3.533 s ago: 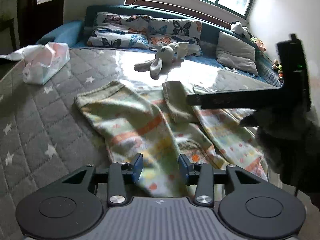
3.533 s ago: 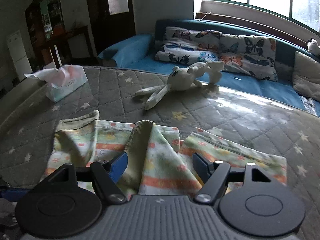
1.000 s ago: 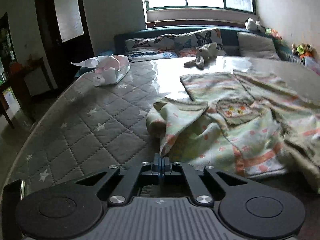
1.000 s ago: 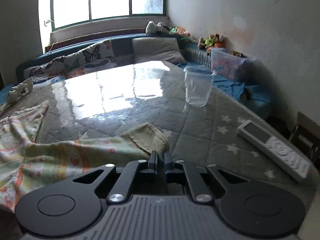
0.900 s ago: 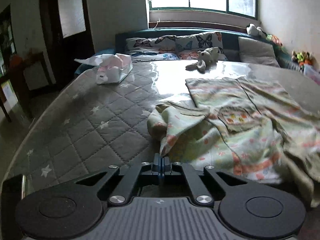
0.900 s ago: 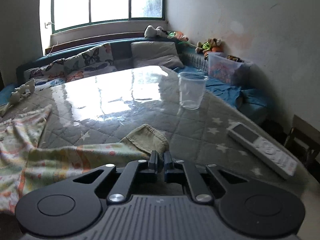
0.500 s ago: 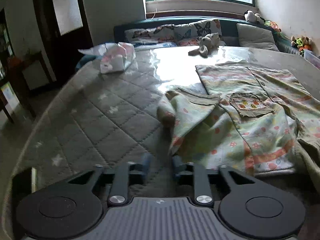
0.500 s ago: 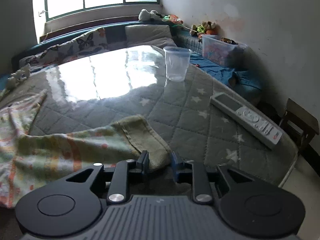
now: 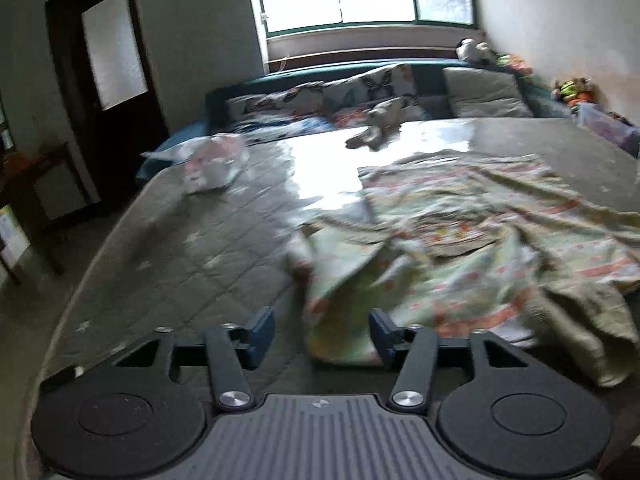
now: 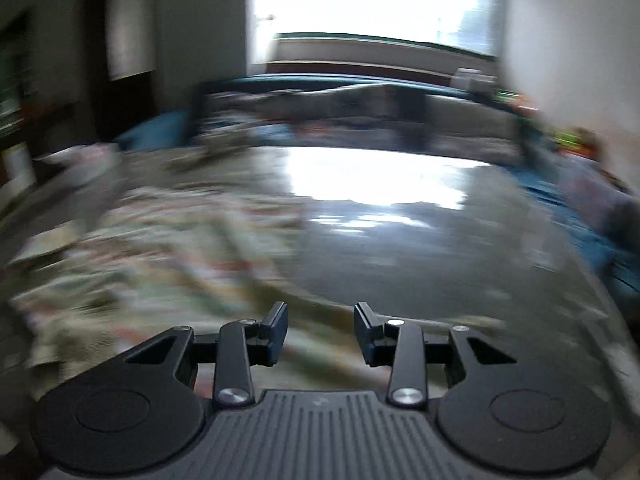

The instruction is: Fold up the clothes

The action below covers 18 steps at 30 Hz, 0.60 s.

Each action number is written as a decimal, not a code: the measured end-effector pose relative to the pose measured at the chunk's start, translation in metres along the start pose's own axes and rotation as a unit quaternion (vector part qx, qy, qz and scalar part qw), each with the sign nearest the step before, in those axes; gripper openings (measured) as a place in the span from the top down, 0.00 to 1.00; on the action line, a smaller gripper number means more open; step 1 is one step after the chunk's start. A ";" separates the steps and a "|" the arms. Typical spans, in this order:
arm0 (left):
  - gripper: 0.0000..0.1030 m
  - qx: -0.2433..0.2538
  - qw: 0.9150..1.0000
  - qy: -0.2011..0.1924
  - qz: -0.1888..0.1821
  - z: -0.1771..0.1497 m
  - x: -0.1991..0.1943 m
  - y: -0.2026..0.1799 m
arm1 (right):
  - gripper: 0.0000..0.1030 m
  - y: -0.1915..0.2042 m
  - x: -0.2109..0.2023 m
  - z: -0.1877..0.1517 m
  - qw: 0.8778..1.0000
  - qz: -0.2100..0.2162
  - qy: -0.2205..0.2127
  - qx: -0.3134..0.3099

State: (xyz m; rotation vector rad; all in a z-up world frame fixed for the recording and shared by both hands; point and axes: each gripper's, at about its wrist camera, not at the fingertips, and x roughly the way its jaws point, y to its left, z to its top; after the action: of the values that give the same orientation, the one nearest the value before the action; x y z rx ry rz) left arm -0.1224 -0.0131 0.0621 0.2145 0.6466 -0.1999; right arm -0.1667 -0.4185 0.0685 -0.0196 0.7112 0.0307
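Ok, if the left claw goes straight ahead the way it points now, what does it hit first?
Most likely the patterned garment: its near hem lies just ahead of the open left claw, between the fingertips and slightly right. Depth is hard to judge, so it might skim the quilted mattress first.

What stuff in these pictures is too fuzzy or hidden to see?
- Right wrist view: motion blur smears the garment and everything on the far side.
- Left wrist view: blur hides the print on the tissue pack.
- Left wrist view: the garment's right side runs off the frame edge.
- Left wrist view: the wall-side toys are too small.
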 end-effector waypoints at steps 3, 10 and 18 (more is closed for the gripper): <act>0.21 0.012 1.000 -0.010 -0.017 0.003 0.003 -0.016 | 0.64 0.035 0.013 0.010 0.996 0.075 0.010 -0.043; 0.19 0.029 0.998 -0.015 -0.062 0.003 0.007 -0.043 | 0.64 0.108 0.034 0.015 0.973 0.192 0.034 -0.124; 0.21 0.073 0.990 -0.033 -0.120 -0.004 -0.003 -0.068 | 0.66 0.144 0.050 0.008 0.961 0.224 0.057 -0.152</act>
State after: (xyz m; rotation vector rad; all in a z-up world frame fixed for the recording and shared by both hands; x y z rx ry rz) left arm -0.1444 -0.0767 0.0514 0.2699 0.5905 -0.4850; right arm -0.1288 -0.2729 0.0407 -0.1559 0.8085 0.5768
